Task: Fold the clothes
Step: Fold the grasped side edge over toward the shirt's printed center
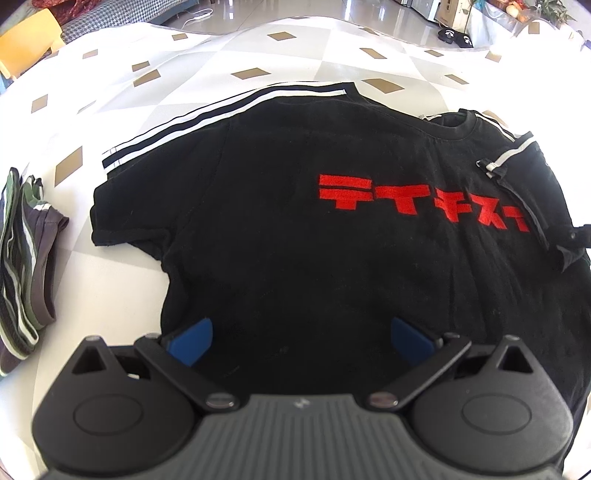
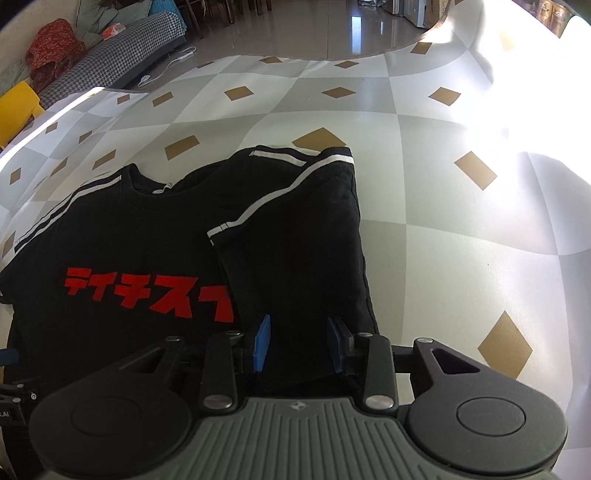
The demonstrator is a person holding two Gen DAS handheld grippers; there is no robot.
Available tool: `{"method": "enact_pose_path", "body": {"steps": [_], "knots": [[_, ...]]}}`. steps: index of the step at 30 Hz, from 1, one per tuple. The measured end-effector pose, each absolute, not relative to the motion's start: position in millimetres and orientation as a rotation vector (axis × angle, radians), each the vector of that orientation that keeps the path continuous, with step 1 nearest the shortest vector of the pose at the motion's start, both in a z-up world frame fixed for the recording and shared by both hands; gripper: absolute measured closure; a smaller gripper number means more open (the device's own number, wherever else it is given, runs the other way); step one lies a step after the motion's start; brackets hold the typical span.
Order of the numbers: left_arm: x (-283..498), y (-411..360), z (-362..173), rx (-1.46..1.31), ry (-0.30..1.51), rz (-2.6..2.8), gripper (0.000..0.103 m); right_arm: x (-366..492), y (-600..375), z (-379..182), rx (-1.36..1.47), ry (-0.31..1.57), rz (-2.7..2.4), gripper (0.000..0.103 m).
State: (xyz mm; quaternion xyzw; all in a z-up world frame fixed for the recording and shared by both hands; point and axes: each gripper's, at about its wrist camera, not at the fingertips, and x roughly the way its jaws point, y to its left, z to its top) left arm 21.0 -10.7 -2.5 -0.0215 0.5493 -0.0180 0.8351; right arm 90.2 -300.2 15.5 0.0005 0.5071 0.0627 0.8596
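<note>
With the black T-shirt [image 2: 155, 258] flat on the table [image 2: 443, 221] and its right side folded inward, the right hand-held gripper [image 2: 300, 345] is seen partly open and empty, the left hand-held gripper [image 1: 299, 341] wide open and empty, so the unfolded sleeve [image 1: 155, 199] at 10 o'clock in the left view is judged next to be pinched.

Both fisheye views are bright and sharp at the centre, bending strongly toward dark rounded corners. In the right wrist view, hard light from the upper right burns the desk [image 2: 517, 122] to white glare. The black shirt [image 1: 295, 240] swallows detail, and the glossy floor [image 1: 332, 14] mirrors window light.
</note>
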Motion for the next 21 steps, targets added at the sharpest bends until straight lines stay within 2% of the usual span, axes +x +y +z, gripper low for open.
{"method": "enact_pose_path", "body": {"steps": [9,21], "knots": [[19,12,-5,-0.089,1.172,0.020,0.000,78,-277,10,-0.165,1.067,0.166,0.055],[18,49,11,-0.183,1.054,0.073,0.000,68,-263,26,-0.055,1.124,0.043,0.053]]}}
